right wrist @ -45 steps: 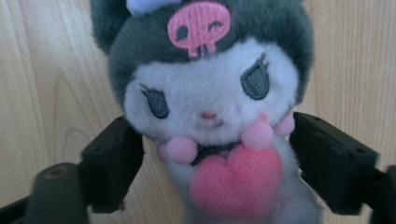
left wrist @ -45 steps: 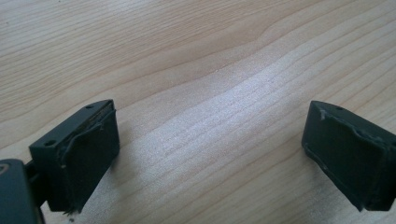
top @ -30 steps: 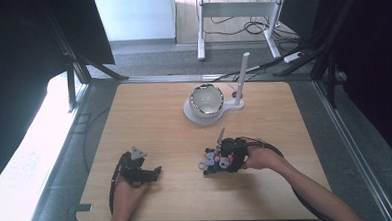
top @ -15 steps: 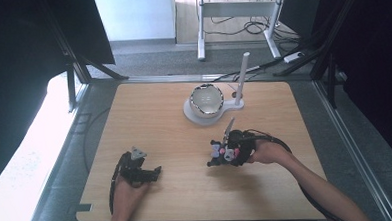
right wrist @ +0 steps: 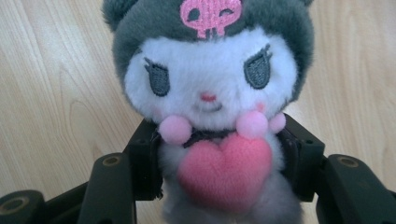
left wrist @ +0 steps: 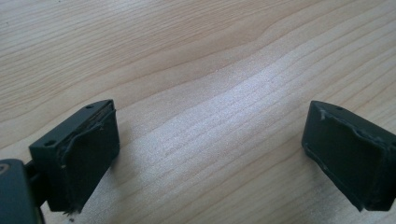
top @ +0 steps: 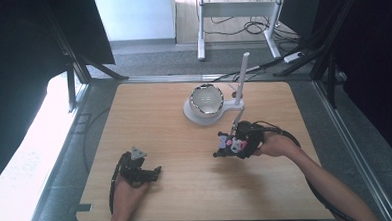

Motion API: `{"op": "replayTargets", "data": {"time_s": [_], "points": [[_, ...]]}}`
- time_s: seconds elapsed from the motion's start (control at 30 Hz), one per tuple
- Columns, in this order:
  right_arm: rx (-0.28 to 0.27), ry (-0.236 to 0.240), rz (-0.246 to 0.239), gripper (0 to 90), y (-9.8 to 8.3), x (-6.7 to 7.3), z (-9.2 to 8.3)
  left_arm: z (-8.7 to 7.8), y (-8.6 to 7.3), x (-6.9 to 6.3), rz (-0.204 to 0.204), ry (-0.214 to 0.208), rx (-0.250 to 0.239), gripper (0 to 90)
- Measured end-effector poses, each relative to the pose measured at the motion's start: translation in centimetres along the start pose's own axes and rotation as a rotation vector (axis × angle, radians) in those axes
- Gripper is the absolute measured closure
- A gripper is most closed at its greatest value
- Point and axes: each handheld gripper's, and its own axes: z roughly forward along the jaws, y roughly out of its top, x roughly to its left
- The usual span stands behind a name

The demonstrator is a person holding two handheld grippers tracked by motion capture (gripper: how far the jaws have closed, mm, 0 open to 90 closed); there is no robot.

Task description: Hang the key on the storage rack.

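Since a second ago the right gripper [top: 224, 147] has come up off the wood and drifted toward the far side of the table [top: 154, 117], carrying the plush toy [top: 230, 144] with it, while the left gripper [top: 154, 171] has stayed where it was near the front edge.

Starting at the left of the high view, the left gripper rests under the person's left hand [top: 129, 186], close to the near edge, its jaws pointing right. Its own view shows the two black jaws standing wide apart over bare wood grain, with nothing between them.

Toward the middle and farther back, a white stand [top: 204, 112] carries a shiny bowl [top: 207, 99], and a white post [top: 241, 78] rises just beside it.

Right of centre, the right gripper is held in the person's right hand [top: 275, 146], just in front of the stand. The toy sits at the jaw end, its head sticking out past the tips. From above it is a small pink and grey blur. The right gripper view gives the detail: a white face under a grey hood with a pink skull mark, pink pompoms and a pink heart [right wrist: 226, 165], and the two jaws pressed in against its body from either side, closed firmly on it.
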Motion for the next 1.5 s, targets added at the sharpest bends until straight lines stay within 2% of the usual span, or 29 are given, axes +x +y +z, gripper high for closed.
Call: {"op": "replayTargets", "data": {"time_s": [0.3, 1.03, 1.5], "points": [[-0.017, -0.016, 0.045, 43.0, -0.7, -1.4, -1.6, 0.0, 0.0, 0.0, -0.006, 0.0, -0.002, 4.1], [-0.049, -0.09, 0.171, 43.2, -2.6, -6.6, -6.2, 0.0, 0.0, 0.0, -0.001, 0.0, 0.0, 4.1], [-0.063, -0.132, 0.285, 43.2, -3.7, -9.9, -8.8, 0.0, 0.0, 0.0, -0.007, 0.0, -0.002, 4.1]]}}
